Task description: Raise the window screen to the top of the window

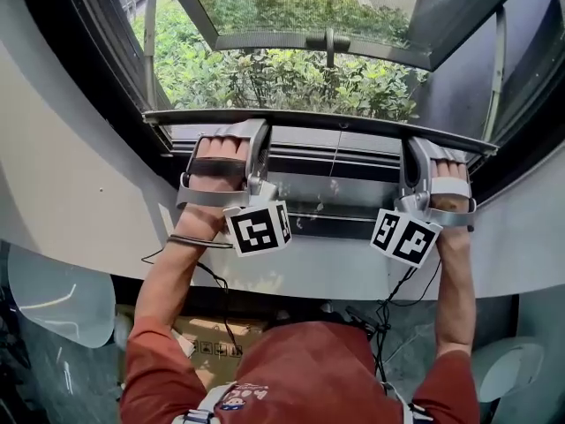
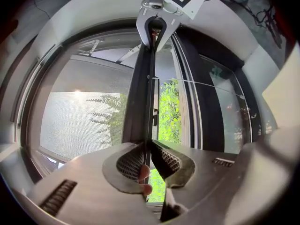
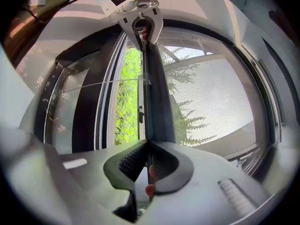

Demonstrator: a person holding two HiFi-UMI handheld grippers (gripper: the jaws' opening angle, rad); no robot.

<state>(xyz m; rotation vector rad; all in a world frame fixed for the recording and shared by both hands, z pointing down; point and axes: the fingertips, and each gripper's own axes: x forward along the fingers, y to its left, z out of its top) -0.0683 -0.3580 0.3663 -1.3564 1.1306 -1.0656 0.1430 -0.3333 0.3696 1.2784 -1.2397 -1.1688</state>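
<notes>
The window screen's dark bottom rail (image 1: pixel 335 120) runs across the window opening, with grey mesh (image 1: pixel 291 3) beyond it. My left gripper (image 1: pixel 258 129) is shut on the rail's left part and my right gripper (image 1: pixel 415 147) on its right part. In the left gripper view the rail (image 2: pixel 143 93) runs straight out from my pinching left gripper (image 2: pixel 146 151) to the right gripper (image 2: pixel 157 20), mesh (image 2: pixel 79 121) on its left. In the right gripper view my right gripper (image 3: pixel 147 149) clamps the rail (image 3: pixel 153 88), mesh (image 3: pixel 220 107) to its right, and the left gripper (image 3: pixel 140 18) is at the far end.
Green shrubs (image 1: pixel 265 73) show through the gap under the rail. Dark window frame tracks (image 1: pixel 353 162) lie below my hands, and a white curved sill (image 1: pixel 79 210) surrounds them. A thin cord (image 1: pixel 334 162) hangs mid-window. A cardboard box (image 1: pixel 212 338) and cables (image 1: pixel 384 312) are on the floor.
</notes>
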